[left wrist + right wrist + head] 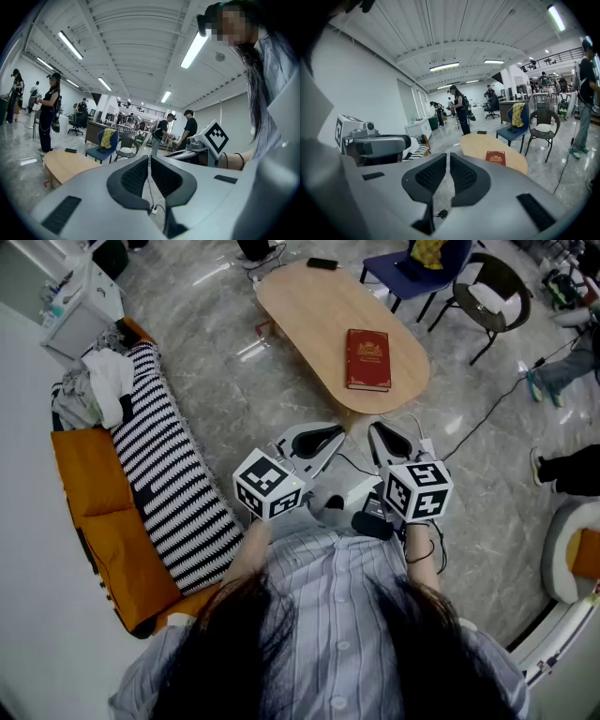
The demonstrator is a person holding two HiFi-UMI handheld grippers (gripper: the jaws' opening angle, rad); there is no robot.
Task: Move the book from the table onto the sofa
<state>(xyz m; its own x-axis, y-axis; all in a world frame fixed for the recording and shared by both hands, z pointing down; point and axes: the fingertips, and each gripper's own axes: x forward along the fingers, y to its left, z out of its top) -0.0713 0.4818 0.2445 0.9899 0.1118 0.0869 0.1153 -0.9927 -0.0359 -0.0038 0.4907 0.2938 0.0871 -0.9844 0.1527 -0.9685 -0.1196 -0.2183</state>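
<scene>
A dark red book (367,359) with a gold emblem lies flat near the close end of the oval wooden table (309,310); the right gripper view shows the book (495,157) too. Along the left runs the orange sofa (94,512) with a black-and-white striped cushion (169,474). I hold both grippers close to my chest, short of the table. My left gripper (330,440) is shut and empty. My right gripper (380,439) is also shut, nothing between its jaws. The left gripper (150,157) looks level past the table's edge; the right gripper (448,157) aims toward the book.
A blue chair (412,268) and a dark wicker chair (487,292) stand beyond the table, and a phone (322,263) lies on its far end. A cable (487,409) trails over the marble floor at right. Crumpled cloth (98,385) sits at the sofa's far end. Several people stand in the background.
</scene>
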